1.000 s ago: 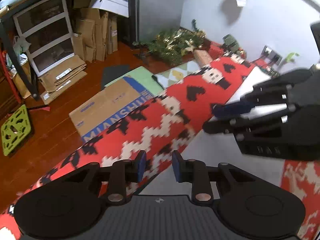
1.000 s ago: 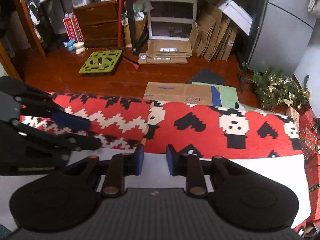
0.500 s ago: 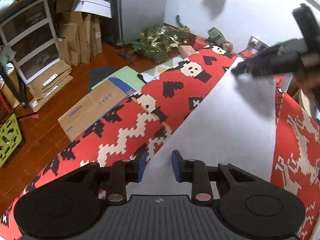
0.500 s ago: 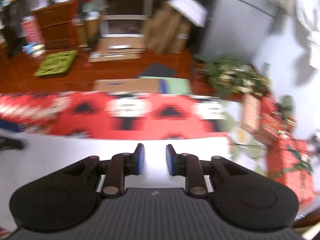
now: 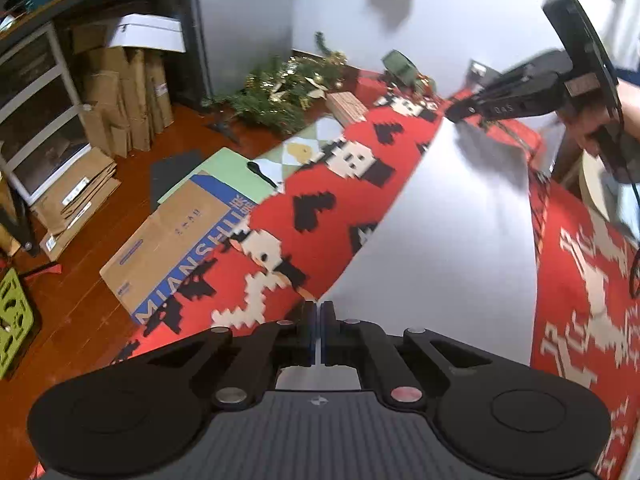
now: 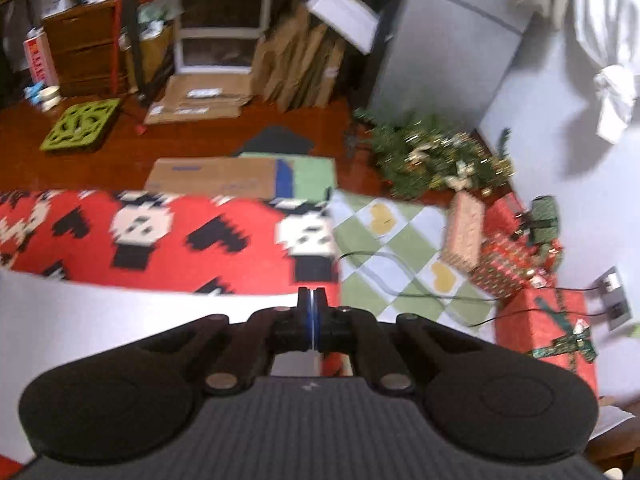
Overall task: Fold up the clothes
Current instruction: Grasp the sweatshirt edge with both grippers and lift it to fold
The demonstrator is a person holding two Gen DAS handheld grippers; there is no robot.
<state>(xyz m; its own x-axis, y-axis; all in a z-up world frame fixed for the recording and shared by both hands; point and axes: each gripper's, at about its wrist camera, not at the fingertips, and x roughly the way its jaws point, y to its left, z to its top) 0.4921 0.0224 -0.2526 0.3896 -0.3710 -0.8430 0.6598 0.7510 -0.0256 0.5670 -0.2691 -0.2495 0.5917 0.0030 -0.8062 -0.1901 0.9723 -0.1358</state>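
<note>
I am working over a red woven blanket with black hearts and white pixel figures [image 5: 320, 208], which is covering the surface in front of me. On top of it is lying a plain pale grey cloth, flat and smooth [image 5: 448, 240], stretching from my near side toward the far end; in the right wrist view the same cloth [image 6: 120, 312] is running off to the left under the tongs. Beyond the blanket's edge, a flattened brown cardboard box with blue lettering [image 5: 176, 240] is lying on the reddish wooden floor, and a green tinsel wreath [image 5: 288, 92] is lying by the wall. My left tongs [image 5: 319, 330] are pinching shut on the near edge of the grey cloth. My right tongs [image 6: 311, 320] are pressing fully together at the cloth's other end, near its corner; in the left view the right tongs [image 5: 456, 114] are hovering blurred at that far end.
</note>
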